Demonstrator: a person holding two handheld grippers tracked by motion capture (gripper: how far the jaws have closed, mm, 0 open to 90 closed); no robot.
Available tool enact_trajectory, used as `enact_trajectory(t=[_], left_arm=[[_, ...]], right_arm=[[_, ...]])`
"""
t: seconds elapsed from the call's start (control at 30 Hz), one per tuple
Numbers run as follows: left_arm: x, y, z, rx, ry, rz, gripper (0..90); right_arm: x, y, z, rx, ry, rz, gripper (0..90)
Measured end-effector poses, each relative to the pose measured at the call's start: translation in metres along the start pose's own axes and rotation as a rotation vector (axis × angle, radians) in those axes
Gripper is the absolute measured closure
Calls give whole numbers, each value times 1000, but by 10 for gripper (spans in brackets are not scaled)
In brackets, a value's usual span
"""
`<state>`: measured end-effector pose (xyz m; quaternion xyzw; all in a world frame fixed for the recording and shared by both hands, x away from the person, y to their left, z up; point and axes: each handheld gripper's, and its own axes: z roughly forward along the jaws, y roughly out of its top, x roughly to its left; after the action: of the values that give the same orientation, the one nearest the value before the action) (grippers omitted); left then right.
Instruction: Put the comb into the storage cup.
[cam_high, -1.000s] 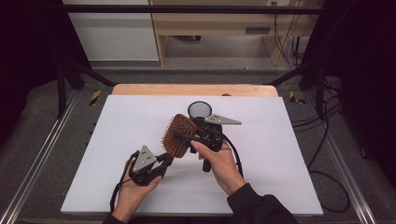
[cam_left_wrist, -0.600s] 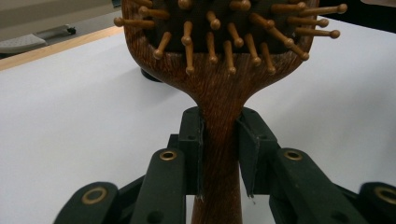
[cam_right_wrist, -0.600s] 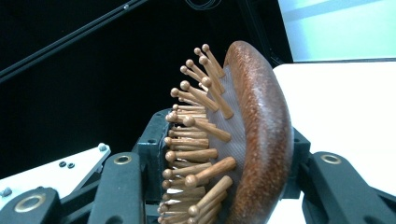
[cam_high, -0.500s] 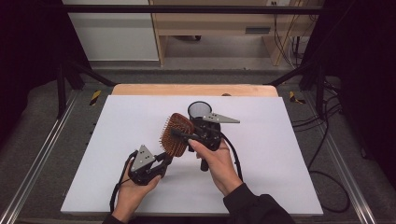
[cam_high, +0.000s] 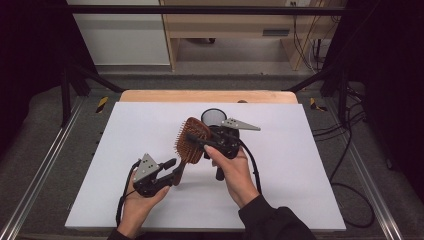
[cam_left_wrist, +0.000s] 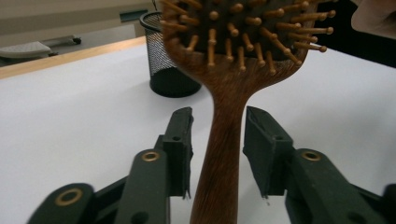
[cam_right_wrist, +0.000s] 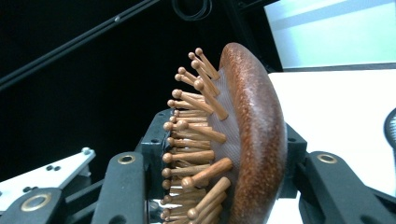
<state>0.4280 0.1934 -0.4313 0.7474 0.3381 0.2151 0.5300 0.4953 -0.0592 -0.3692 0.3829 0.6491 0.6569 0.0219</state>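
A wooden paddle hairbrush (cam_high: 189, 131) with peg bristles is held above the white table top (cam_high: 300, 165). My right gripper (cam_high: 196, 141) is shut on its head: in the right gripper view the hairbrush (cam_right_wrist: 257, 121) sits between the jaws of the right gripper (cam_right_wrist: 224, 135), one on the bristles and one on the rounded back. The handle points down toward my left gripper (cam_high: 174, 171). In the left gripper view the brush handle (cam_left_wrist: 224, 140) runs between the jaws of the left gripper (cam_left_wrist: 217, 116), which stand open with a gap on each side.
A black mesh cup (cam_high: 212, 117) stands upright on the table just behind the brush, and the same cup (cam_left_wrist: 163, 60) shows beyond the left jaws. A wooden strip (cam_high: 207, 96) edges the table's far side. Cables (cam_high: 252, 165) trail from both grippers.
The right hand has shifted the brush slightly up and away. The left gripper has stayed by the handle.
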Motion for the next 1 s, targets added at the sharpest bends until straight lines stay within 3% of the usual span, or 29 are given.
enact_trajectory(t=[0.2, 0.4, 0.5, 0.6, 0.67, 0.83, 1.0], left_arm=[[15, 0, -16, -39, 68, -18, 439], [32, -6, -37, -66, 160, -78, 274], [36, -13, -48, -61, 205, -71, 167], [42, -19, -53, -60, 221, -54, 99], [50, -22, -53, -60, 239, -48, 72], [69, -26, -57, -74, 278, -79, 55], [77, -28, -60, -91, 294, -113, 55]], right_arm=[[-14, 10, -7, -24, -50, 4, 512], [-26, 20, -10, -55, -96, 21, 510], [-32, 25, -10, -68, -108, 45, 509], [-35, 31, -11, -79, -118, 46, 509], [-36, 35, -11, -84, -128, 41, 508], [-42, 46, -11, -94, -149, 48, 507], [-48, 53, -10, -107, -156, 62, 506]])
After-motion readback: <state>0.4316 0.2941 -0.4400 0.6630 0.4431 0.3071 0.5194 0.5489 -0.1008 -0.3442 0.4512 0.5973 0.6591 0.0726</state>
